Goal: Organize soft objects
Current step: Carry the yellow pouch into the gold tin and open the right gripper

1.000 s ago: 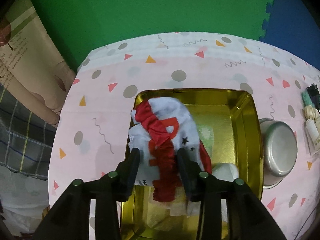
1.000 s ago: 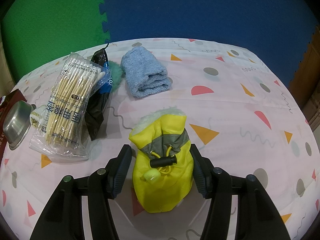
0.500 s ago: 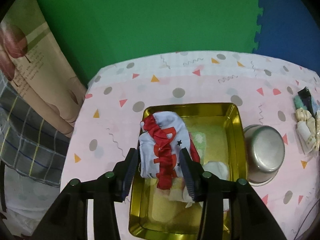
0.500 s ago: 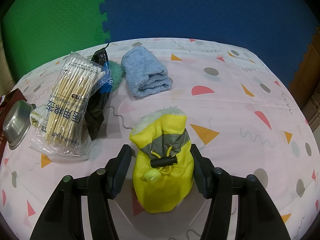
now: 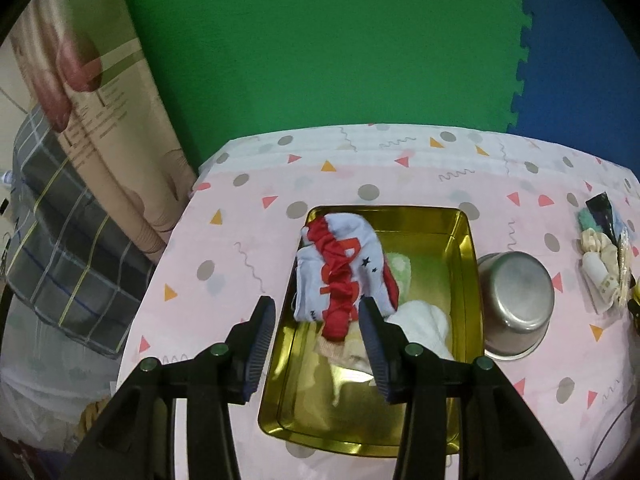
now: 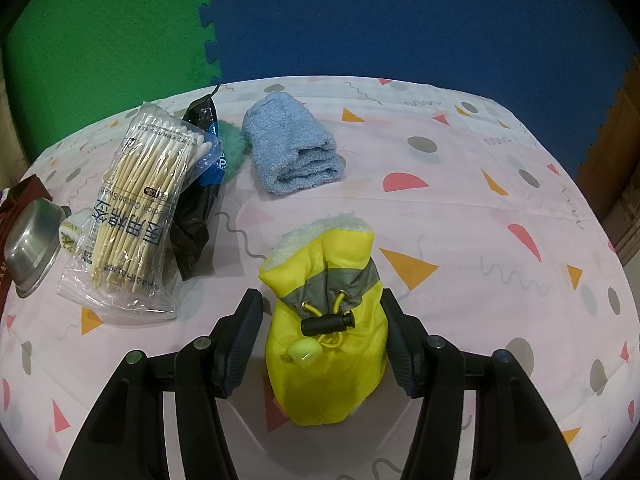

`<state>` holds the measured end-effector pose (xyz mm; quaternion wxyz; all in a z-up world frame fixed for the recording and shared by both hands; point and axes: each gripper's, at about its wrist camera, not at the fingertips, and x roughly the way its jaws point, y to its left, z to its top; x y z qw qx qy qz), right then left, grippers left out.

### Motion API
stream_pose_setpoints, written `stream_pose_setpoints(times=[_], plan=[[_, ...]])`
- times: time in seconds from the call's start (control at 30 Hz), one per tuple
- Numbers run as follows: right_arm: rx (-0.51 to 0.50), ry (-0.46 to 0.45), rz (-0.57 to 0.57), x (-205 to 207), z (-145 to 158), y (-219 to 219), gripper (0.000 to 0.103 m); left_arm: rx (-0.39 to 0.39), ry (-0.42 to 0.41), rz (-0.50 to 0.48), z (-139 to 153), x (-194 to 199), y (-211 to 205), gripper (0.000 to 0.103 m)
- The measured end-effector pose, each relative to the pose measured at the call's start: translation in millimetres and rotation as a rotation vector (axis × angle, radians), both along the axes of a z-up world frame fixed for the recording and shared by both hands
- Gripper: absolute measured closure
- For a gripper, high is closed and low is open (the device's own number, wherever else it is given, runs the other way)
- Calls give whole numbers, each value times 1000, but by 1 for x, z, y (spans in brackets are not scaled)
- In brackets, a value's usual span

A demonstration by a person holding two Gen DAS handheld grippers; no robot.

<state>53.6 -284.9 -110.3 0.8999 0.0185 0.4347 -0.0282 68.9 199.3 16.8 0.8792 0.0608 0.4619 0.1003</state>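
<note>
In the left wrist view a white and red cloth lies in a gold metal tray, on top of white and pale soft items. My left gripper is open and empty, raised above the tray's near left part. In the right wrist view a yellow drawstring pouch with fleece lining lies on the tablecloth between my right gripper's open fingers. A folded blue towel lies beyond it.
A steel bowl sits upside down right of the tray; it also shows in the right wrist view. A cotton swab bag, a black packet and a green fuzzy item lie left of the towel.
My left gripper has let go of the white and red cloth, opened wider and risen away from the tray. The right gripper and pouch have not moved.
</note>
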Motion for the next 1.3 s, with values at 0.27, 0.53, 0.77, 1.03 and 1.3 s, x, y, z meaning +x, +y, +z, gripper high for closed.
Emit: stream_pose_setpoints(times=[0.27,0.53,0.77,1.03,1.3], plan=[[-28,10,-3,1,4,6,62,-21,-14,41,-12,-13,8,59],[-48,13,-13,-5,16,12,64,-43,-17,85,-26,-22,19,59],[-35,-25,-7,-13,43,22,64,-53,-25,119,-33,-26,29,59],[-9,-80,99,-14,81,67,64,-53,-25,125,-32,-29,32,59],[4,-99,234,-10,98,125,64,-66,-27,137,-30,-32,39,59]])
